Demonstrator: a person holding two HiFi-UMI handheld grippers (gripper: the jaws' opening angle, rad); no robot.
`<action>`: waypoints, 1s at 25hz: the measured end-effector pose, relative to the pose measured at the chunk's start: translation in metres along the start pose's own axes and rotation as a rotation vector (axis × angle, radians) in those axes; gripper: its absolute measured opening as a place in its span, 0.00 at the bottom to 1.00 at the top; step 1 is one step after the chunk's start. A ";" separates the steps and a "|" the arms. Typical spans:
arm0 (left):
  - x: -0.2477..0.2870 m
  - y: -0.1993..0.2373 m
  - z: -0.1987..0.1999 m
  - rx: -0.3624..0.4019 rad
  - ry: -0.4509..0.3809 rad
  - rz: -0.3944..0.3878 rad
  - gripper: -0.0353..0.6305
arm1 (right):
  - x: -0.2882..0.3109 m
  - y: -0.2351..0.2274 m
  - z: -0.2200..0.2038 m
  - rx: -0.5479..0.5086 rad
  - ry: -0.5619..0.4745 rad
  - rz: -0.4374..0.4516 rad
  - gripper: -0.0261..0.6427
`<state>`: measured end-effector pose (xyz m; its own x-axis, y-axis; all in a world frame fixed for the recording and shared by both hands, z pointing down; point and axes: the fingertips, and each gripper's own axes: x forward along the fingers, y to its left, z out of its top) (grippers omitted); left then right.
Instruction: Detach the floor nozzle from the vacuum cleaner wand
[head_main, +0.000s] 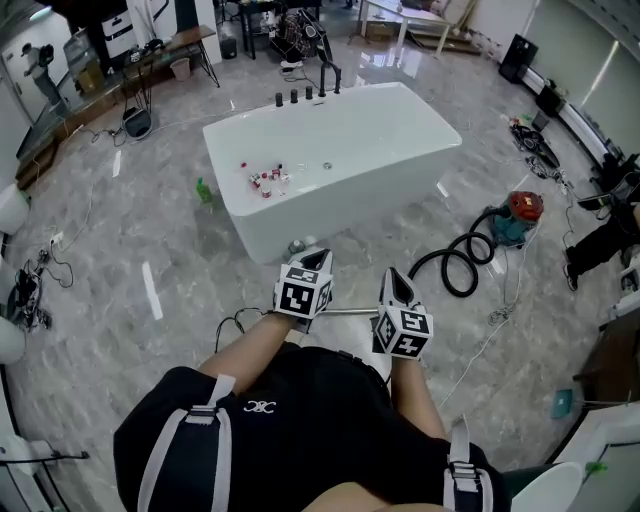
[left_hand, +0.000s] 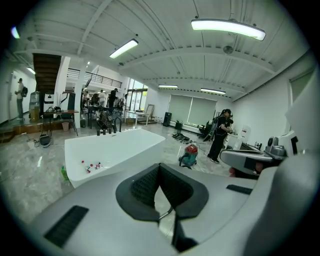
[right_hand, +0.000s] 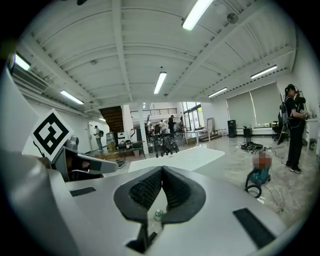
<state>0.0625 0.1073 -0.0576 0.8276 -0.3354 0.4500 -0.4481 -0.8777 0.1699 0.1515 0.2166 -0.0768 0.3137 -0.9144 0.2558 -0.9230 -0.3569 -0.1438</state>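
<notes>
The vacuum canister (head_main: 517, 216), teal with a red top, stands on the marble floor at the right, its black hose (head_main: 456, 264) looping toward me. It also shows in the left gripper view as the canister (left_hand: 190, 155) and in the right gripper view as the canister (right_hand: 258, 176). A thin silver wand (head_main: 350, 312) runs on the floor beneath my hands. I cannot make out the floor nozzle. My left gripper (head_main: 314, 259) (left_hand: 160, 168) and right gripper (head_main: 393, 277) (right_hand: 162, 170) hang side by side above the wand, both shut with nothing between the pads.
A white bathtub (head_main: 400, 105) with several small bottles inside stands ahead. A small bottle (head_main: 297, 246) and a green one (head_main: 205, 190) lie on the floor by it. Cables trail at both sides. A person (left_hand: 220, 136) stands near the far wall.
</notes>
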 end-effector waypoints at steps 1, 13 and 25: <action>0.010 0.008 0.008 0.000 -0.004 -0.001 0.05 | 0.014 -0.002 0.005 -0.003 0.002 0.000 0.05; 0.095 0.096 0.041 -0.107 0.007 0.006 0.05 | 0.136 -0.001 0.014 -0.037 0.062 0.031 0.05; 0.150 0.125 0.002 -0.115 0.148 0.031 0.05 | 0.209 -0.024 -0.010 -0.120 0.237 0.123 0.05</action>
<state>0.1312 -0.0535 0.0290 0.7582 -0.3002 0.5789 -0.5150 -0.8202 0.2492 0.2374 0.0364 -0.0108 0.1500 -0.8741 0.4620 -0.9751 -0.2081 -0.0772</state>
